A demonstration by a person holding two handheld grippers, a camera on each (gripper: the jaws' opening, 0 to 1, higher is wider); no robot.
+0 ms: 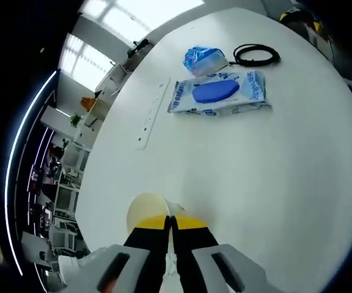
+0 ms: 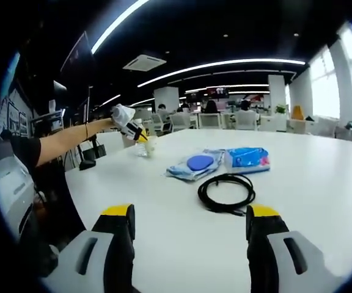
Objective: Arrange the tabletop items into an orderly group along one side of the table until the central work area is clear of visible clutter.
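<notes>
Left gripper (image 1: pixel 170 227) clamped on cup (image 1: pixel 146 210) near table (image 1: pixel 274 183) edge. Right gripper (image 2: pixel 190 227) jaws wide apart, empty, over bare tabletop short of cable (image 2: pixel 227 192). Wipes pack (image 1: pixel 217 93), pouch (image 1: pixel 203 59) beyond.

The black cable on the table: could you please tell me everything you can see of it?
The cable is thin, black and rubbery-looking, wound into a loose round coil of a few loops. It lies flat on the white table, nothing holding it, just ahead of the open right tongs. In the left gripper view it sits at the far edge, close beside the small blue packet, with one end running toward that packet.
</notes>
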